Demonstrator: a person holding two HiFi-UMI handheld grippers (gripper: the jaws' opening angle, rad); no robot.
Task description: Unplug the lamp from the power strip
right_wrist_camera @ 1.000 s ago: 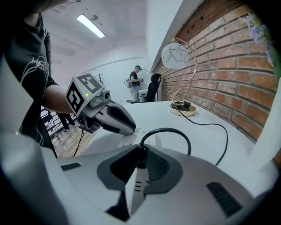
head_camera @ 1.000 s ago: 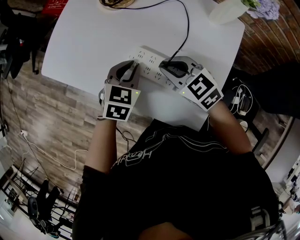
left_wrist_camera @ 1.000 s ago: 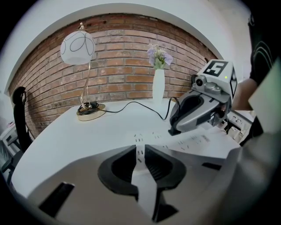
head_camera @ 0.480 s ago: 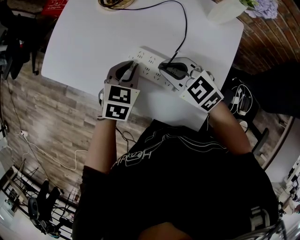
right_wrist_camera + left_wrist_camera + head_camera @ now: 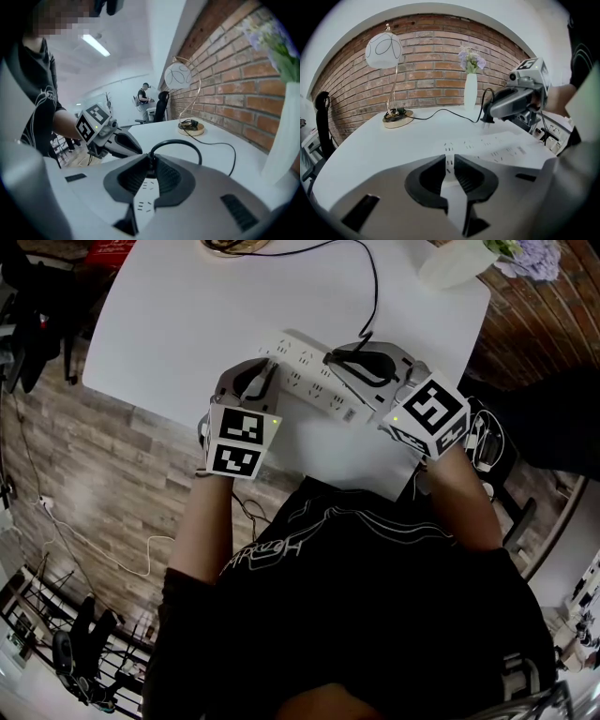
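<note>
Most of job looks done — your right gripper [image 5: 345,356], jaws narrow, pinches lamp's black plug [image 5: 488,116]; prongs hang clear above power strip [image 5: 309,381] at centre of head view. Your left gripper [image 5: 264,373] clamps strip's left end on white table [image 5: 187,315]. Cord [image 5: 373,287] runs to lamp [image 5: 384,51], upper left of left gripper view. Remaining, by my judgement — set plug down, release both.

Office or studio room, not a home: ceiling strip light [image 5: 96,45], office chair [image 5: 161,105] and a person [image 5: 143,96] further back (small, hard to read), exposed brick wall [image 5: 431,65], wood-plank floor [image 5: 112,465], plain white table [image 5: 187,315] with a lamp [image 5: 384,51] and a vase [image 5: 470,91] of flowers as decor.
</note>
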